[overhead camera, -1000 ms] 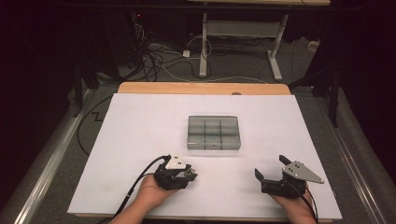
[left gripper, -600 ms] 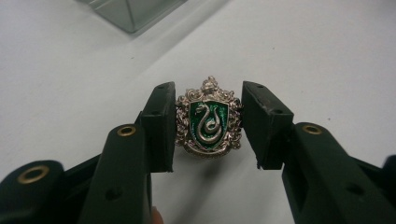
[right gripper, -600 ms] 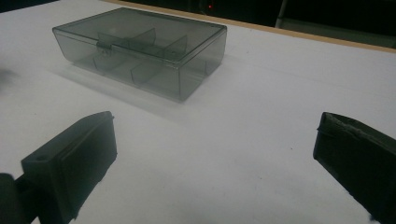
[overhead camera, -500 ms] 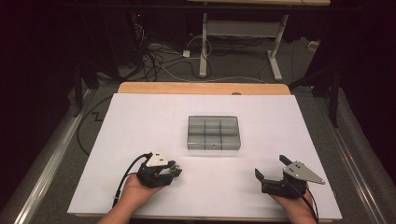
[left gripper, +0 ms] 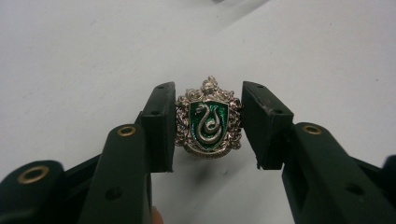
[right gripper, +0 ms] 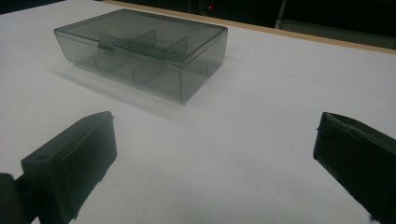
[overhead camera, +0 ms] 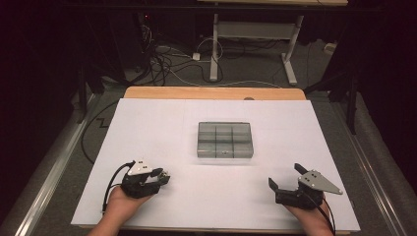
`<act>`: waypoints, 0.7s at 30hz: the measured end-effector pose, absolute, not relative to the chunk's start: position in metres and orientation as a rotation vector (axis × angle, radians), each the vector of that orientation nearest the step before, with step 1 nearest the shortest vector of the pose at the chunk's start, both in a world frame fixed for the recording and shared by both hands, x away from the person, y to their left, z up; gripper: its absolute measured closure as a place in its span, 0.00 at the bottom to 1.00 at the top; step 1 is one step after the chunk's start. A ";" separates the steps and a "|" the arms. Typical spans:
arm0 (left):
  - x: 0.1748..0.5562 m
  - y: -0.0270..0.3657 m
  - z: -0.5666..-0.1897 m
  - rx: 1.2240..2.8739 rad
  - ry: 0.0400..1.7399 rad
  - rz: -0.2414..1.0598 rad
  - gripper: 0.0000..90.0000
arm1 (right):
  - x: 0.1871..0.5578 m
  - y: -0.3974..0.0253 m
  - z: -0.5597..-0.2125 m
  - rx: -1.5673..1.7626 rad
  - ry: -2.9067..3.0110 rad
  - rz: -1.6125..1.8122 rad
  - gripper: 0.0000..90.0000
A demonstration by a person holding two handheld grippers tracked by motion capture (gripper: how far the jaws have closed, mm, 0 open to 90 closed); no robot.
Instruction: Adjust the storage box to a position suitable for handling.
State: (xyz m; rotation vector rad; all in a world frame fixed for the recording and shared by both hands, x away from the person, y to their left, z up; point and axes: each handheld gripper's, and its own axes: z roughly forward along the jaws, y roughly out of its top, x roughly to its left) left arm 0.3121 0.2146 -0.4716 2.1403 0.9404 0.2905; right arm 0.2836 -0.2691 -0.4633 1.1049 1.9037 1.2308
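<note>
High view: the left hand-held gripper (overhead camera: 162,176) sits near the front left of the white desk (overhead camera: 147,123), and the closed grey compartment box (overhead camera: 224,139) lies ahead of it and off to its right, near the middle of the sheet. The box's long axis runs across the desk, side to side. The right hand-held gripper (overhead camera: 285,178) rests at the front right, with the box ahead and to its left. Both hands lie about equally far from the box, well apart from it. What the left one carries is too small to make out here.

Left gripper view: the left hand-held gripper (left gripper: 208,126) is closed down on a small silver crest pin (left gripper: 208,119) with a green shield and a coiled snake. The two pads touch the crest's left and right edges, and it stands upright between them, facing the camera, above the desk.

Right gripper view: the right hand-held gripper (right gripper: 215,154) is spread wide and holds nothing. The compartment box (right gripper: 144,49) lies beyond its jaws, up and to the left, lid shut, with the latch tab on the side turned toward this hand. I judge the lid must be opened before the pin can go in, and the free right hand suits that.
</note>
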 end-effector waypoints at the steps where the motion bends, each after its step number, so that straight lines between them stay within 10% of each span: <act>1: 0.312 0.217 -0.472 2.139 0.948 0.289 0.61 | 0.283 -0.269 -0.463 1.106 1.904 1.231 0.00; 21: 0.313 0.227 -0.484 2.136 0.993 0.270 0.55 | 0.285 -0.268 -0.464 1.107 1.911 1.227 0.00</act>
